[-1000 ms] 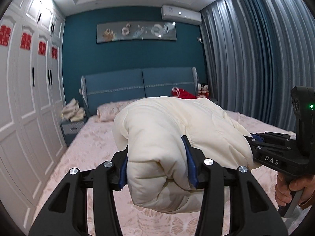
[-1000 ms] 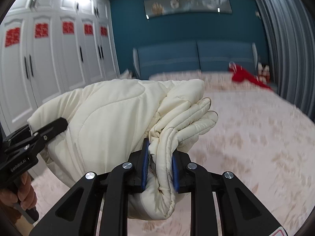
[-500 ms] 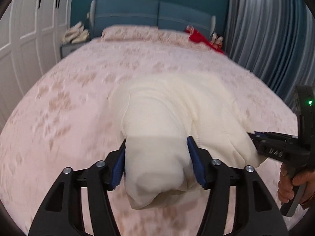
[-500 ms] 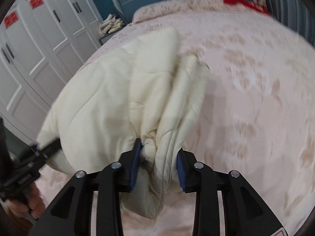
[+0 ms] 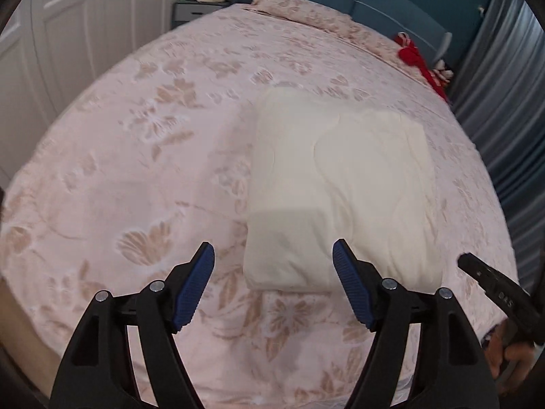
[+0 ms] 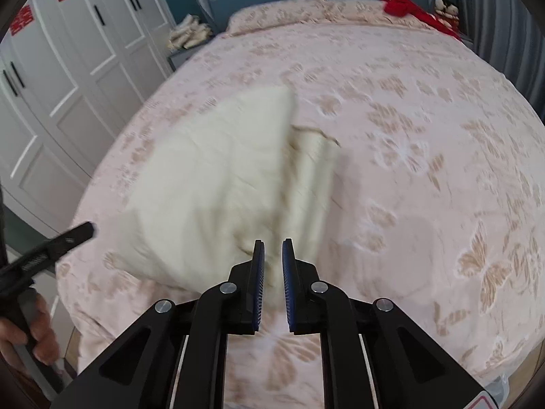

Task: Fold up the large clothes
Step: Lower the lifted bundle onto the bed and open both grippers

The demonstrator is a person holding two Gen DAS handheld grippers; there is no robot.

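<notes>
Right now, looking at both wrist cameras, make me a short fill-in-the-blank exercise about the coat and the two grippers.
1. The folded cream coat lies on the ____ bedspread.
2. The left gripper has its jaws wide ____.
3. The right gripper holds ____ between its blue pads.
4. The red cloth lies near the ____ of the bed.

Missing words: pink; open; nothing; head

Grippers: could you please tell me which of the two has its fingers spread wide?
The left gripper: its blue-padded fingers stand far apart over the bedspread, beside the folded jacket. The right gripper shows only a narrow gap.
</notes>
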